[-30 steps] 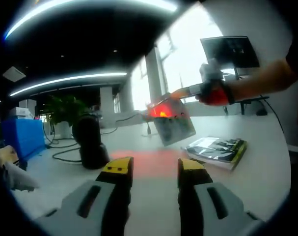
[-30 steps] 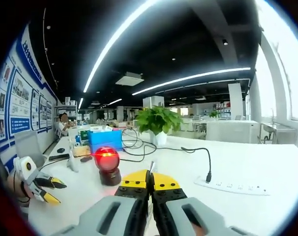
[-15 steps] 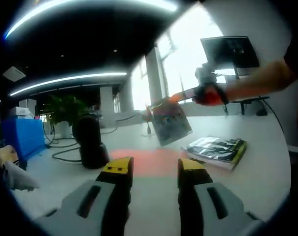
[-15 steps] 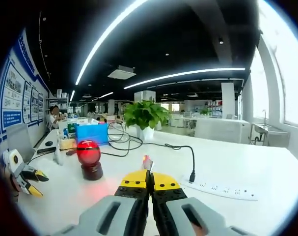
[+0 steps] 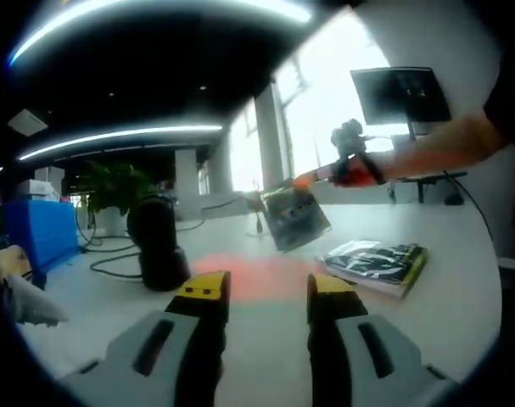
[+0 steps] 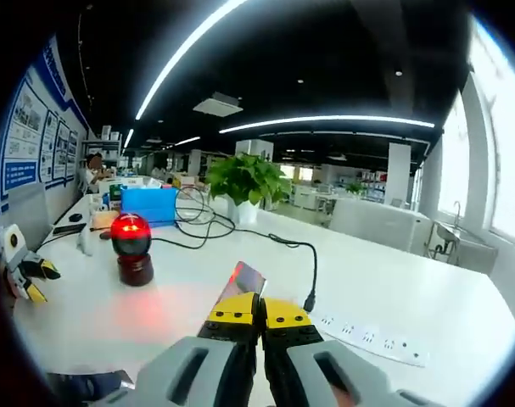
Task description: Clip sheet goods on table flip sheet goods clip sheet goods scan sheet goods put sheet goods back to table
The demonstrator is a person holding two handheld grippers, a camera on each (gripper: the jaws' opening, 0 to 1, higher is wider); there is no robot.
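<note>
Nothing printed here can be read: the wall posters (image 6: 24, 140) far left of the scanner in the right gripper view carry writing that is too small and curved for me to make out.

My left gripper (image 5: 265, 288) sits nearest in the left gripper view, its yellow-tipped jaws parted with a clear gap and nothing between them, over the white worktop (image 5: 461, 280). Beyond the tips a red glow lies on the worktop surface. Left of that glow stands the dark scanner (image 5: 158, 253), seen from its back, with a black cable trailing off behind it. Right of the scanner and a little farther, a stack of sheet goods (image 5: 374, 261) lies flat on the worktop. Between scanner and stack, raised off the worktop, a single sheet good (image 5: 296, 219) hangs tilted, pinched at its upper edge by my right gripper (image 5: 312, 177), whose body is blurred.

In the right gripper view the right gripper (image 6: 259, 309) has its jaws clenched on the sheet good (image 6: 243, 280), which pokes up just past the tips with a red spot on it. Beyond, to the left, the scanner (image 6: 131, 248) shows its red dome lit. To its right lie a black cable and a white power strip (image 6: 372, 339); behind it a blue box (image 6: 149, 204) and a potted plant (image 6: 244, 188).
</note>
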